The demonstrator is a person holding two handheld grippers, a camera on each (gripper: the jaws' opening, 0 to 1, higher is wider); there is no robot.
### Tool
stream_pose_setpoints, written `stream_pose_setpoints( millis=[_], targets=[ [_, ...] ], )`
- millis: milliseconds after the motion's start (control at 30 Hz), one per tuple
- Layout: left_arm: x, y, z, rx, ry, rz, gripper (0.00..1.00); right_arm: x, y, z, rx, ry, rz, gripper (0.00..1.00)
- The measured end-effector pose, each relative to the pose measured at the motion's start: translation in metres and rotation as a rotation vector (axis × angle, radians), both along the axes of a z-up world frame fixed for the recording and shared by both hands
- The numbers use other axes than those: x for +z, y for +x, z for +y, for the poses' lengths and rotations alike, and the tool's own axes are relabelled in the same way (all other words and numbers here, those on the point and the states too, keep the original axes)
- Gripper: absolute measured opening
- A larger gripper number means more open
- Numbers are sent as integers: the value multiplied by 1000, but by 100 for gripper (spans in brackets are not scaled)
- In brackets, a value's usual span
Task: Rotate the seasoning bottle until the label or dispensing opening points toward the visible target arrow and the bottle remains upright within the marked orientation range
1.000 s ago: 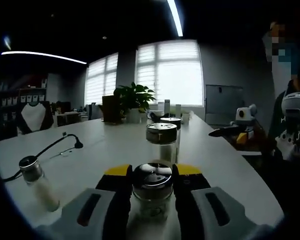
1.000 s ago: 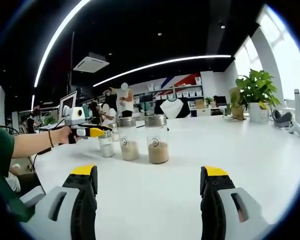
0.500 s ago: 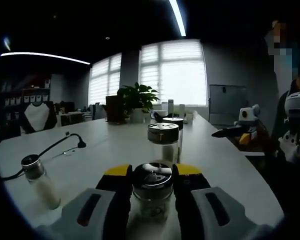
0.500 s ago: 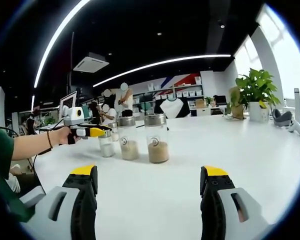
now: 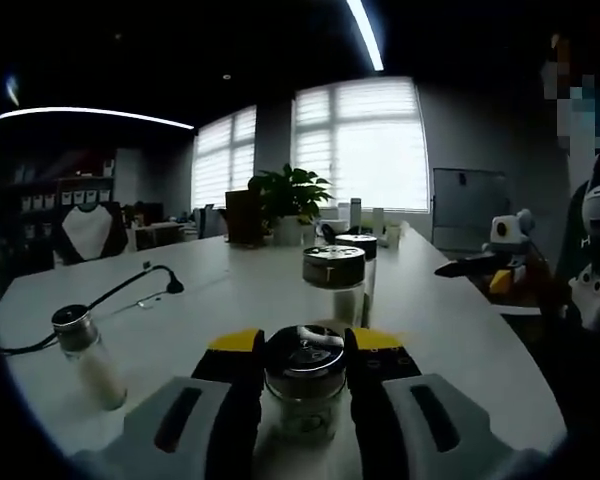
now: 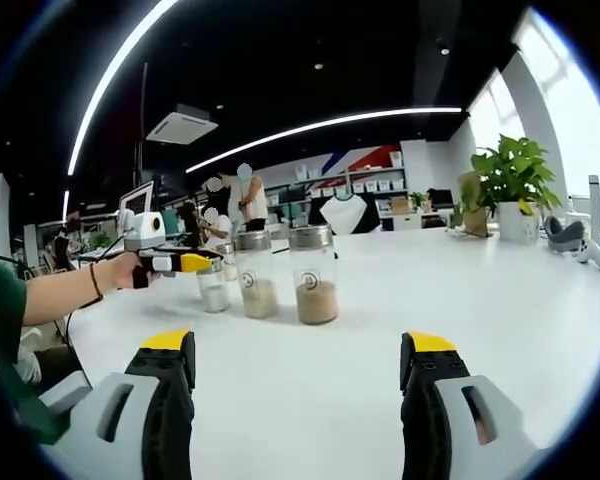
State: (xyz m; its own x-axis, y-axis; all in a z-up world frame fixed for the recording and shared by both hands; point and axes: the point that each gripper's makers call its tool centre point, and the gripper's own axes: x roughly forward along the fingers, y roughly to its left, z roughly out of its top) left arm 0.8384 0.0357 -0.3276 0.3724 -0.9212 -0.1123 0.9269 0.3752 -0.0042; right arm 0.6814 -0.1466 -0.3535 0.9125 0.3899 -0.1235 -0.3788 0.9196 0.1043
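Left gripper (image 5: 305, 372) stays clamped on the seasoning bottle (image 5: 305, 385) as background slides right (a turn underway, likely); right gripper (image 6: 298, 372) idles, jaws apart.

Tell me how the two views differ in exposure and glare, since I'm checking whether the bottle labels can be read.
Left gripper view: backlit by the bright windows, so the clamped seasoning bottle is dim and no label is legible. Right gripper view: brighter and evener, with round marks visible on two jars but too small to read; the window at the right edge is blown out.
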Motion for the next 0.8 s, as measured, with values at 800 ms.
stream_pose_setpoints(
  millis=[800],
  targets=[
    [-1,0,-1,127,-23,20,33,4,-2,4,10,3,-15,86]
  ],
)
